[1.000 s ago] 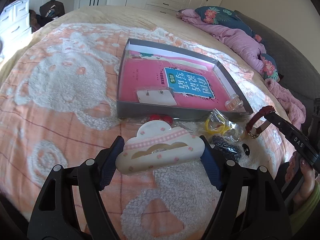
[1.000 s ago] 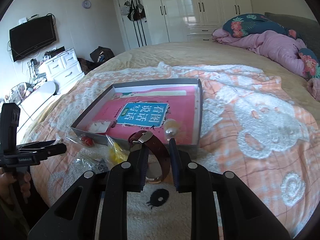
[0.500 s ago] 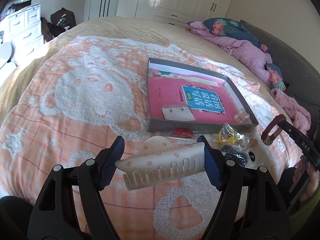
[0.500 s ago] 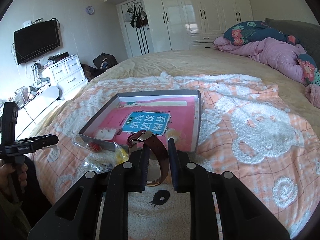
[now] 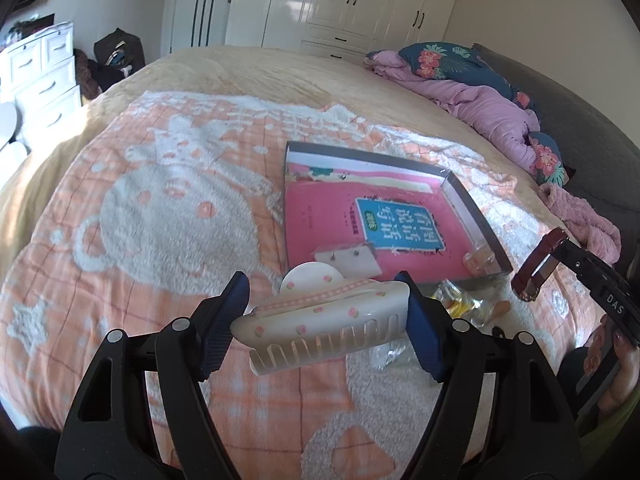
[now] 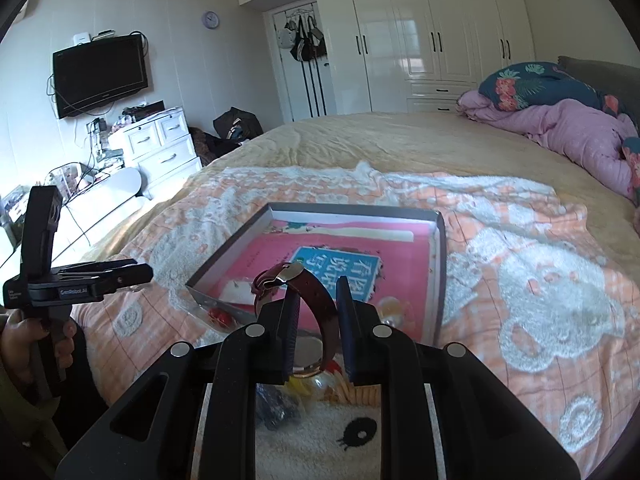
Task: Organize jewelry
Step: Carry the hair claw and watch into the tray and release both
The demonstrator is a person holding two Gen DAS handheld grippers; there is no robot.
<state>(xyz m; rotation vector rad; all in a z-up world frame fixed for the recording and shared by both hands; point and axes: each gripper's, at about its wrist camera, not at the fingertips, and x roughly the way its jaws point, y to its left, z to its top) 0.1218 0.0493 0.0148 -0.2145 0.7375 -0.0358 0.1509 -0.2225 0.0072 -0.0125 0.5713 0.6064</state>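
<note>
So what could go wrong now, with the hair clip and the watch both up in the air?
The left gripper pinches the hair clip only at its two ends, and it sits tilted, so it might twist loose and drop onto the blanket. The right gripper holds the watch by its thin strap, so it could slide out. Lowering either could bump the small things already in the tray.

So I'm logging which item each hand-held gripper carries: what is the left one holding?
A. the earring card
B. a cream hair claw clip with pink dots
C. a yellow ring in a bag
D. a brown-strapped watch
B: the left hand-held gripper is clamped on the hair clip, held above the blanket.
</note>
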